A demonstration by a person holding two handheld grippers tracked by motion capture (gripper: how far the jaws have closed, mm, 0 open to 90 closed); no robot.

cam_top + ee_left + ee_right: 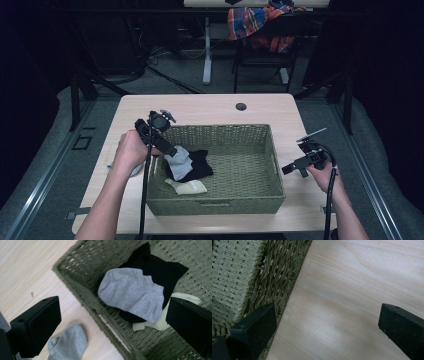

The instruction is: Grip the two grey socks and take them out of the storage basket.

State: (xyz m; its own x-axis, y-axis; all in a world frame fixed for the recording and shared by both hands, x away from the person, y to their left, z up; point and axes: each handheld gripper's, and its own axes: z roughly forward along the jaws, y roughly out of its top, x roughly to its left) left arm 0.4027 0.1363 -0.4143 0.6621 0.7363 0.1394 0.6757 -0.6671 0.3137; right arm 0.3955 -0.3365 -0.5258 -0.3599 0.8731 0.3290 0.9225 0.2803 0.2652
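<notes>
An olive woven basket (220, 129) stands on a light wooden table (200, 107). In its left end a grey sock (180, 161) lies on a black sock (201, 165), with a cream sock (190, 187) in front of them. My left gripper (171, 149) hangs open just above the basket's left rim (85, 297), over the grey sock (132, 295), holding nothing. A second grey sock (68, 343) lies on the table outside the basket, by the left hand. My right gripper (288, 170) is open over bare table just right of the basket wall (274, 277).
A round cable hole (241, 106) sits in the table near its back edge. Behind the table stands a chair draped with a plaid cloth (260, 22), and cables lie on the floor. The basket's right half holds nothing.
</notes>
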